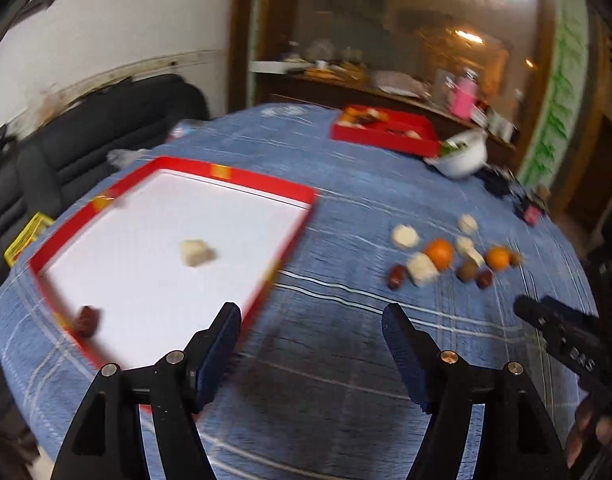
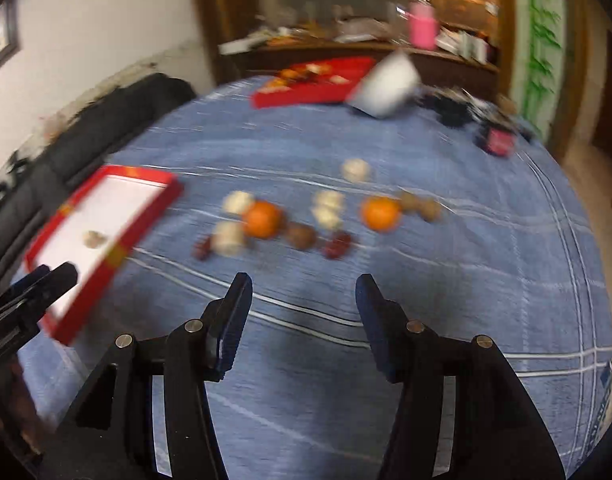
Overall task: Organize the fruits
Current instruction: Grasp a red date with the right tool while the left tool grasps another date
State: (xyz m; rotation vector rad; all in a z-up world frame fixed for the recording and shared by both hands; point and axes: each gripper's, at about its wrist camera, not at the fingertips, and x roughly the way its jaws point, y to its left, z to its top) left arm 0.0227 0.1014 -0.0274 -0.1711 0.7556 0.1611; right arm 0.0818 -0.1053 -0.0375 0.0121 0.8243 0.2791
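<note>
A red-rimmed white tray [image 1: 262, 184] lies at the left on the blue checked tablecloth. It holds a pale chunk [image 1: 196, 253] and a dark red fruit [image 1: 86, 321]. To its right, loose fruit is scattered: two oranges [image 1: 439, 254] [image 1: 497, 258], pale pieces [image 1: 404, 236], dark red dates [image 1: 396, 276] and brown fruit [image 1: 467, 270]. My left gripper [image 1: 311, 312] is open and empty over bare cloth beside the tray's near corner. My right gripper [image 2: 304, 284] is open and empty, just short of the pile with its oranges [image 2: 263, 219] [image 2: 380, 213]. The right wrist view is blurred.
A second red tray [image 1: 385, 130] with food sits at the table's far side, next to a tilted white bowl [image 1: 463, 156]. Dark small items and a pink box [image 2: 499, 140] lie at the far right edge. A black sofa [image 1: 106, 132] stands beyond the table at left.
</note>
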